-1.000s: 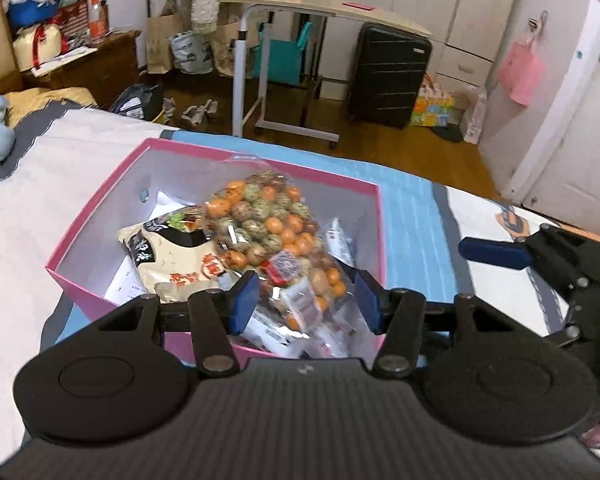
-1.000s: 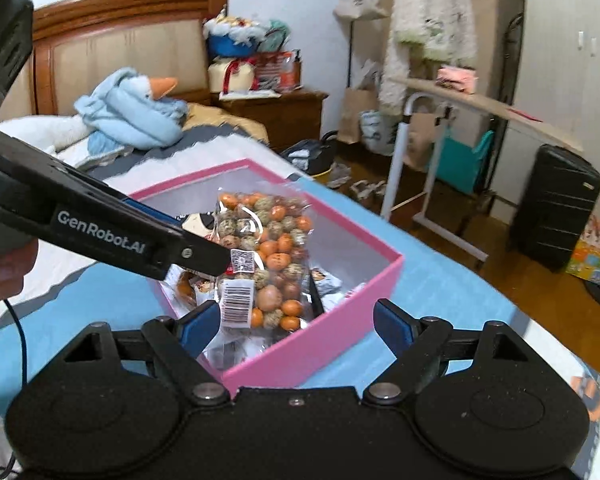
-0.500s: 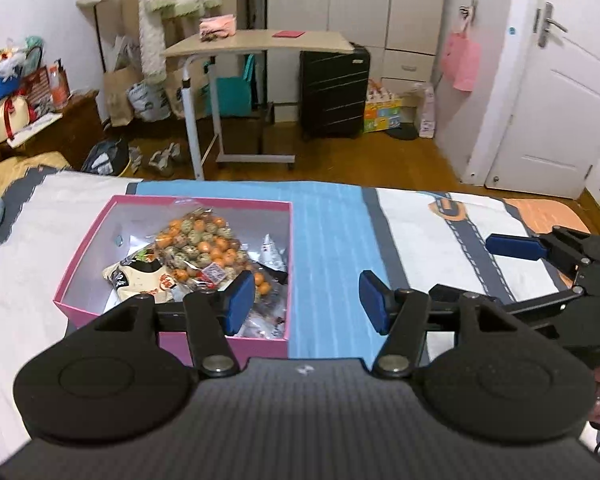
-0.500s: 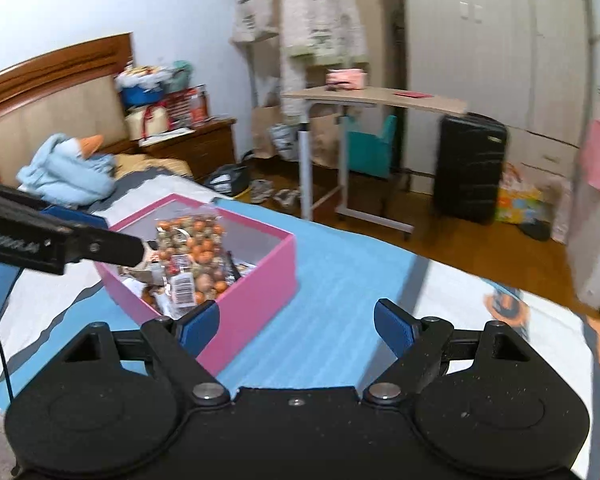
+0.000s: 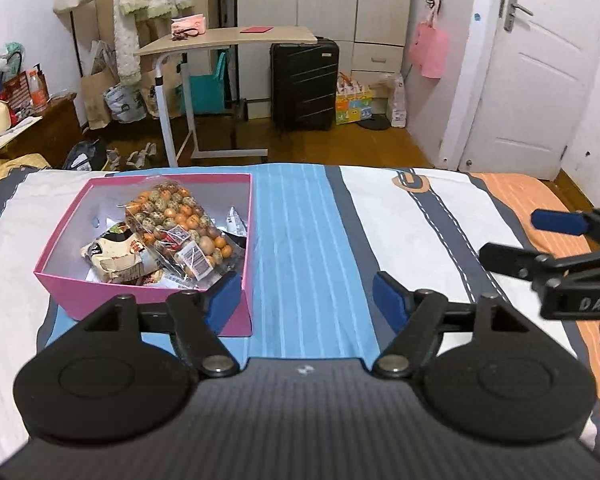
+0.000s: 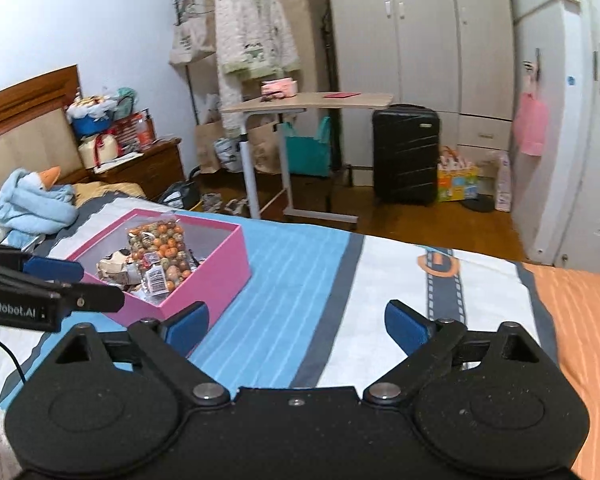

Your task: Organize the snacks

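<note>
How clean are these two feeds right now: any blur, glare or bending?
Left wrist: sharp, evenly lit, pink box crisp, white door bowed by fisheye. Right wrist: softer toward the right edge, dark vignette corners, wardrobe curving; no glare on the snacks.

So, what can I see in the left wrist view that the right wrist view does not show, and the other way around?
Only the left wrist view shows the whole white door with its handle, and the right tongs from the side.

Only the right wrist view shows the wooden headboard, the light blue plush toy, and the left tongs from the side.

Both show the pink box with the clear bag of round snacks on the striped bedcover, the black suitcase and the rolling table.
</note>
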`<action>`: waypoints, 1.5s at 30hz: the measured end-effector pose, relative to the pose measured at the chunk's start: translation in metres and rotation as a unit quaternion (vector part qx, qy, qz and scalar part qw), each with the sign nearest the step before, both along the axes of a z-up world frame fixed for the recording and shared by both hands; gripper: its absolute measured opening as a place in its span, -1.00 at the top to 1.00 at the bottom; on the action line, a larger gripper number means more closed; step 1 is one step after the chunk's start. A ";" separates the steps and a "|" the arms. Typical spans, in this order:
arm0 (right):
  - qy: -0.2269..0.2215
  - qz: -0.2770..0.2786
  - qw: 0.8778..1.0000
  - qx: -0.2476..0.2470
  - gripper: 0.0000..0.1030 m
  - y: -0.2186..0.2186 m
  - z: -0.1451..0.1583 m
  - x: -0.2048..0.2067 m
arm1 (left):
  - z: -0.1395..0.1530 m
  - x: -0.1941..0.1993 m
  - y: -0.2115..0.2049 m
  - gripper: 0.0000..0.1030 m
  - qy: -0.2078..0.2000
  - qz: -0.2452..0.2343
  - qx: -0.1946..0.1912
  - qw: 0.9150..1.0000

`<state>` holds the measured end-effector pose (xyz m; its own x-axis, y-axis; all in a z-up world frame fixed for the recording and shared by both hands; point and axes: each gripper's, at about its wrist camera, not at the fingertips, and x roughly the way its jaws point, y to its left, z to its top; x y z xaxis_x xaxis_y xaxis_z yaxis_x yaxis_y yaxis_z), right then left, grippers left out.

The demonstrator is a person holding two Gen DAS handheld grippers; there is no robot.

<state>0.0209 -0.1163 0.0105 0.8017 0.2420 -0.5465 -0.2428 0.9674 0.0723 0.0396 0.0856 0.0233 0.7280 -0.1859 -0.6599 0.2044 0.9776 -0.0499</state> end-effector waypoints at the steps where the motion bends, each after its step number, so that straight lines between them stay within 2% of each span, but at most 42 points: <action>1: 0.001 -0.004 1.000 -0.001 -0.91 -0.001 0.000 -0.002 | -0.001 -0.001 0.000 -0.43 0.000 -0.001 0.001 1.000; 4: 0.007 -0.021 1.000 -0.003 -1.00 -0.001 -0.002 -0.008 | -0.005 -0.004 0.001 -0.47 0.002 0.003 0.002 1.000; 8: 0.022 -0.048 0.999 -0.002 -1.00 0.000 -0.008 -0.015 | -0.008 -0.006 0.002 -0.63 -0.001 0.009 0.008 1.000; 12: 0.035 -0.044 0.998 0.013 -1.00 0.004 -0.009 -0.023 | -0.013 -0.008 0.003 -0.65 0.002 0.011 0.004 1.000; 18: 0.030 -0.085 0.995 -0.043 -1.00 0.015 -0.011 -0.032 | -0.015 -0.012 0.003 -0.72 -0.006 0.017 0.018 1.000; 23: 0.015 -0.105 0.993 -0.044 -1.00 0.013 -0.013 -0.039 | -0.018 -0.018 0.002 -0.85 -0.016 0.017 0.023 0.999; 28: 0.021 -0.112 0.993 -0.042 -1.00 0.010 -0.014 -0.041 | -0.022 -0.019 -0.001 -0.92 -0.013 0.015 0.031 0.999; 38: 0.032 -0.131 0.990 -0.038 -1.00 0.006 -0.017 -0.040 | -0.037 -0.016 -0.013 -0.93 -0.004 0.011 0.033 0.999; 45: 0.032 -0.135 0.990 -0.039 -1.00 0.005 -0.017 -0.042 | -0.034 -0.017 -0.012 -0.93 -0.005 0.020 0.028 0.999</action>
